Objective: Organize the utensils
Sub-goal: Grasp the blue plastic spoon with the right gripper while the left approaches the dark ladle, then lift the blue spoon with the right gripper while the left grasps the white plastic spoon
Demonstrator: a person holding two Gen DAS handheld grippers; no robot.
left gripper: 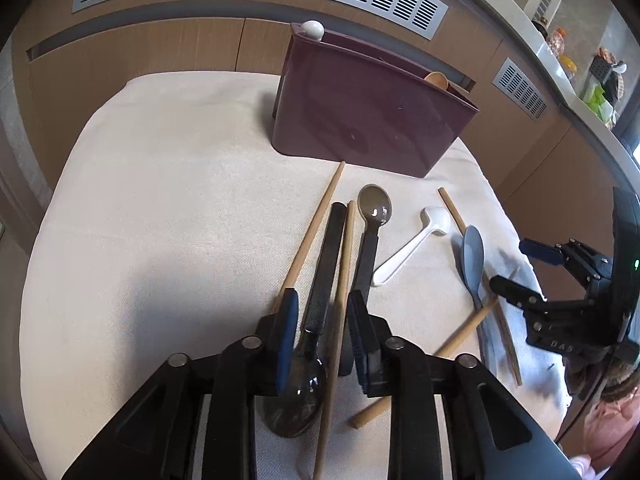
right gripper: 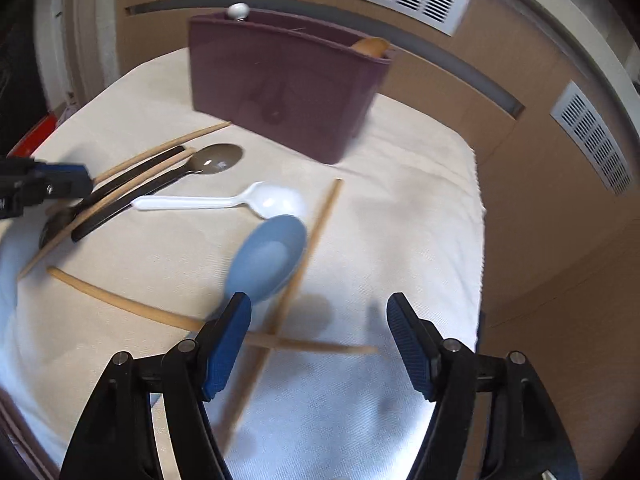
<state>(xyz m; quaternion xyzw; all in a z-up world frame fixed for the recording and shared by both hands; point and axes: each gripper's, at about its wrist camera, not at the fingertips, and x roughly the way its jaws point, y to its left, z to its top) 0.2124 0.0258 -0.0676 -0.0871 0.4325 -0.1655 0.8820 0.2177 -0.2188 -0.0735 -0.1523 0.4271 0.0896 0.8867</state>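
My left gripper (left gripper: 322, 298) stands open low over the cloth. A dark spoon (left gripper: 296, 396) with a black handle and a wooden chopstick (left gripper: 340, 280) lie between its pads, which do not press on them. A second dark spoon (left gripper: 375, 204), a white spoon (left gripper: 416, 240) and a blue spoon (left gripper: 473, 256) lie to the right. My right gripper (right gripper: 318, 298) is wide open with nothing held. The blue spoon (right gripper: 266, 264) lies by its left finger, and two crossed chopsticks (right gripper: 280, 340) lie beneath it. A purple caddy (left gripper: 360, 112) stands at the back.
A cream cloth (left gripper: 160, 220) covers the table, whose right edge drops off near a wooden wall with vents (right gripper: 592, 136). The caddy (right gripper: 280, 84) holds a white-knobbed utensil (right gripper: 238, 10) and a wooden spoon (right gripper: 372, 46). The left gripper (right gripper: 60, 178) shows at the left edge of the right wrist view.
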